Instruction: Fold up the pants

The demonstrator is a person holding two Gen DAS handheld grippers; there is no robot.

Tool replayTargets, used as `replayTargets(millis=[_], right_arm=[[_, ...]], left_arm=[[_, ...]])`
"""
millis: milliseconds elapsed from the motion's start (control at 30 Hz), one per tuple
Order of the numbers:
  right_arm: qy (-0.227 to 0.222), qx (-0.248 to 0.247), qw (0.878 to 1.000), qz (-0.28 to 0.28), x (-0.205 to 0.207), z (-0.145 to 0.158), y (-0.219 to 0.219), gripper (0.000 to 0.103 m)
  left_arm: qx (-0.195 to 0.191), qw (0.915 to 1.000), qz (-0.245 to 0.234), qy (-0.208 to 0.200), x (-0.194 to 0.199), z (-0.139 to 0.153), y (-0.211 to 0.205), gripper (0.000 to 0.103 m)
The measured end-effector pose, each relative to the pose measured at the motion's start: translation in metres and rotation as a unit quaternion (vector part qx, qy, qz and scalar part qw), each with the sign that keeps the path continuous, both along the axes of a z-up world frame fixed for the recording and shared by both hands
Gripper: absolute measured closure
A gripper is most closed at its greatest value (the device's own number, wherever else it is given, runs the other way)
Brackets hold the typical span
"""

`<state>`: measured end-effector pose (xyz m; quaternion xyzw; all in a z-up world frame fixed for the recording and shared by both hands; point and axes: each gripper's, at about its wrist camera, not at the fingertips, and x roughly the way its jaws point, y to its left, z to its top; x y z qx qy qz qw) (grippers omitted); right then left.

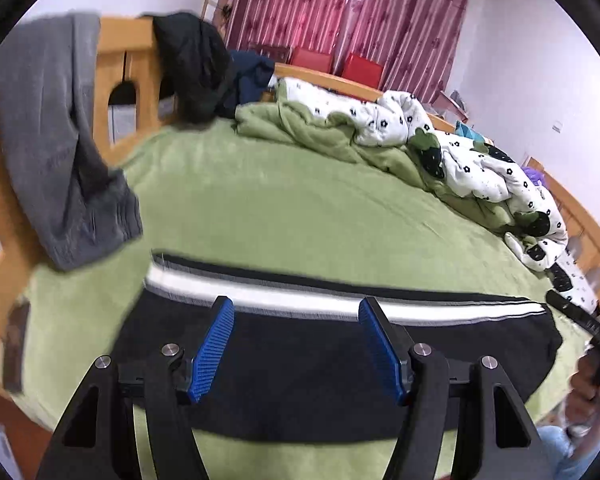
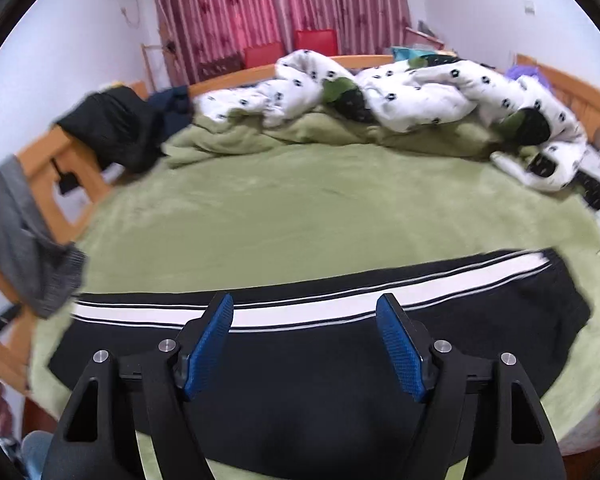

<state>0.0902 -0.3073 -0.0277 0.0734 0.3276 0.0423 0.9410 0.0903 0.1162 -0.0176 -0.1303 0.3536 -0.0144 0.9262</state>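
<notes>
left wrist view: the left gripper (image 1: 296, 312) hangs over the black pants (image 1: 340, 376), its blue pads (image 1: 216, 344) spread wide with nothing between them. the pants lie flat on the green blanket (image 1: 284, 216), running crosswise under and ahead of the fingertips, with the white side stripe (image 1: 308, 300) just beyond the tips. a grey garment (image 1: 60, 136) hangs over the wooden bed frame (image 1: 128, 60) well off to the left of the fingers, and a rumpled white quilt (image 1: 460, 156) sits far ahead and to the right. the picture is blurred, so i cannot tell whether the fingertips touch the cloth.

right wrist view: the right gripper (image 2: 306, 316) is likewise spread apart and empty, over the same pants (image 2: 300, 380). the stripe (image 2: 284, 314) crosses just ahead of the tips and runs up to the right, where the end of the pants lies beyond the right finger. a black garment (image 2: 120, 128) is draped over the frame far ahead to the left.

risks, as i judge them: both grippers sit over the middle of the pants, not at an edge or end, so closing here may pinch a bunch of cloth, or only the top layer, and the fold would come out skewed. the plush blanket could be caught along with the pants and lift with them. if the two sides are raised unevenly, the stripe edges will not line up.
</notes>
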Motion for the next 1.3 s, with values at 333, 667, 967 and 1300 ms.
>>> replayTargets(millis=[333, 667, 967, 1300], right_arm=[[0.054, 0.006, 0.999, 0.008, -0.006, -0.068, -0.005, 0.030], [0.039, 0.048, 0.998, -0.014, 0.019, -0.070, -0.007, 0.030], [0.086, 0.038, 0.995, -0.022, 0.038, -0.094, -0.005, 0.030], [0.111, 0.060, 0.991, -0.039, 0.043, -0.111, -0.011, 0.030]], left_arm=[[-0.089, 0.9948, 0.013, 0.048, -0.056, -0.100, 0.018, 0.041], [-0.147, 0.9819, 0.092, 0.076, -0.051, -0.169, 0.086, 0.042], [-0.189, 0.9770, 0.097, 0.019, -0.029, -0.185, 0.102, 0.042], [-0.146, 0.9750, 0.164, 0.035, -0.018, -0.183, 0.110, 0.075]])
